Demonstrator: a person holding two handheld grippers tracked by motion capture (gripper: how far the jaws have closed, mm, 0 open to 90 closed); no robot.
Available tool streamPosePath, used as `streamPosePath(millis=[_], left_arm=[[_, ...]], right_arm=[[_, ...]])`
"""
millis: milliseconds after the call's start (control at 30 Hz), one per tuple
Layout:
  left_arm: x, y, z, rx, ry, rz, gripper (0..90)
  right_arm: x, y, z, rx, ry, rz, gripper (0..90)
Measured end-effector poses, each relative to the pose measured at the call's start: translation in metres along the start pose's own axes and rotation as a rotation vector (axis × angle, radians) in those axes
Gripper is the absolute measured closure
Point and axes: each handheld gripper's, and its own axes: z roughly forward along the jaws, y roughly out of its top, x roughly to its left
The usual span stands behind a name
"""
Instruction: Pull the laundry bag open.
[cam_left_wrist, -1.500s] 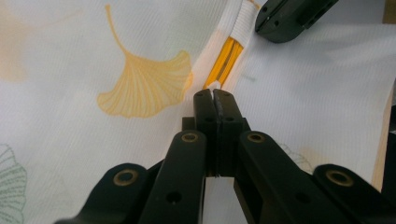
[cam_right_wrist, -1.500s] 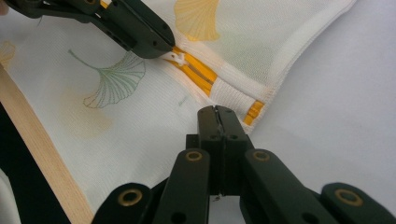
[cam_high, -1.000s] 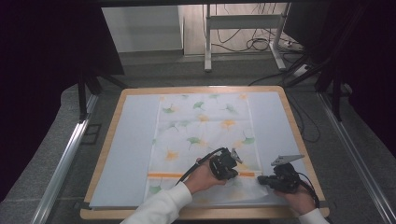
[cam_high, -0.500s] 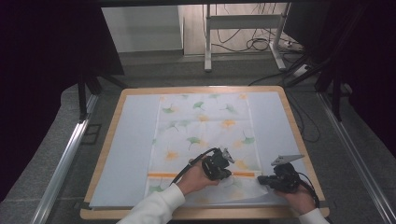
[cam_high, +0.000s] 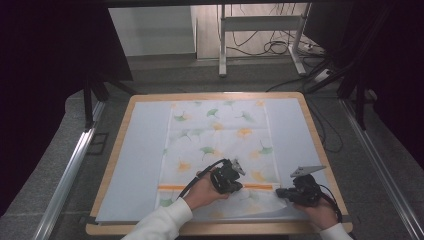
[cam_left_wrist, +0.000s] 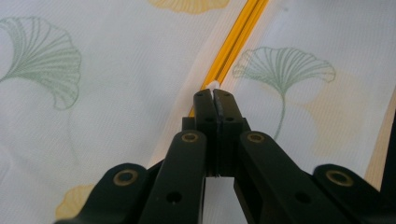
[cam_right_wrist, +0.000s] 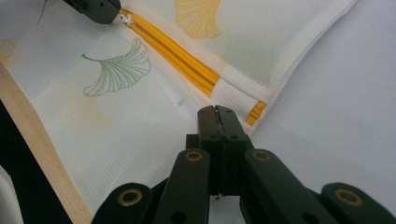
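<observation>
Zipping is underway: the left tongs (cam_left_wrist: 214, 95) are clenched on the small white zipper pull (cam_left_wrist: 212, 86), with the orange zipper (cam_left_wrist: 236, 39) running ahead of them. The right tongs (cam_right_wrist: 217, 112) are clamped on the mesh bag (cam_right_wrist: 140, 126) at its corner, just short of the zipper's end, pinning it to the counter (cam_high: 140, 145). Next, I'd say: a steady drag along the track while that corner holds.

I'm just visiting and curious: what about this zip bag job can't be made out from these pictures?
- Zip pull, left gripper view: only a white tip shows; the shut jaws cover the rest.
- What the right gripper pinches, right gripper view: its own shut jaws hide it.
- Zip between the grippers, high view: the left gripper and hand cover part.
- Bag contents: fabric hides any.
</observation>
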Motion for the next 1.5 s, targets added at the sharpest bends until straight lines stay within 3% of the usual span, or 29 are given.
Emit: streamPosePath(millis=[1500], left_arm=[[0.014, -0.038, -0.025, 0.005, 0.036, -0.049, 90.0]], right_arm=[[-0.001, 0.0, 0.0, 0.002, 0.004, 0.002, 89.5]])
